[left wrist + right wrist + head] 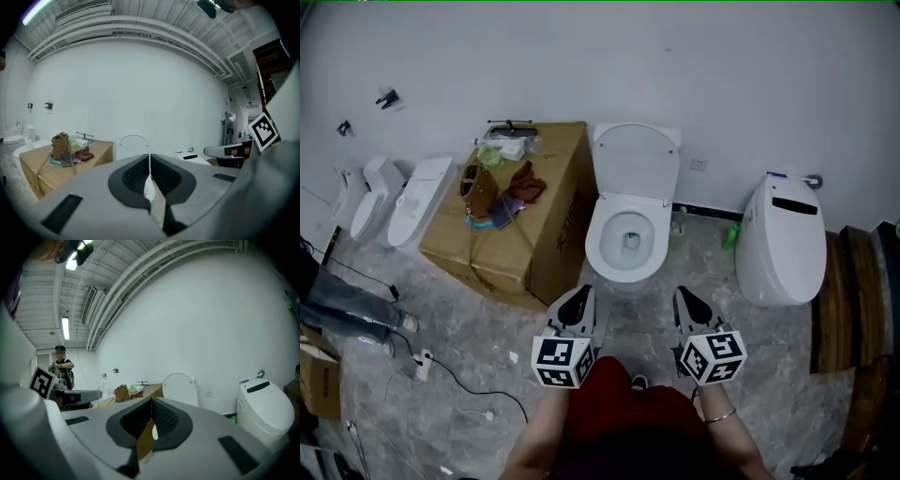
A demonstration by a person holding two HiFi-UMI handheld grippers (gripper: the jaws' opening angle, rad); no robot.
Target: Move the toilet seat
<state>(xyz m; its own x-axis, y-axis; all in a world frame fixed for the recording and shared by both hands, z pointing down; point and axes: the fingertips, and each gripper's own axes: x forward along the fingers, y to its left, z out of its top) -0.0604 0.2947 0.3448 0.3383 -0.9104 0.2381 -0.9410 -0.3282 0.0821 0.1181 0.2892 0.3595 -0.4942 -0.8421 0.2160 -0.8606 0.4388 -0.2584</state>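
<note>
Grey stone floor (487, 309) runs up to a bare white wall (750, 84), and both claws hang low over it, side by side. The left claw (578, 298) is closed with nothing between its jaws, and so is the right claw (688, 302). Both point nearly level and slightly down, which looks like a ready stance in front of the work, not a grip.

Straight ahead of the gap between them, and near, stands the toilet (626, 246). The toilet seat (597, 234) seems to lie flat on the bowl rim, while the lid (636, 161) stands upright against the wall. Its front edge is the closest one to both claws, with bare floor in between, so I judge the approach to be free.

Room narrows at the sides. Ahead and to the left of the left claw, a cardboard box (539, 220) sits just beside the bowl, with a brown bag (477, 189) and small clutter on top, so there is little space on that flank. To the right of the right claw a second white toilet (783, 242) stands further off, with a green bottle (730, 234) in the gap by the wall, so that side seems roomier.
</note>
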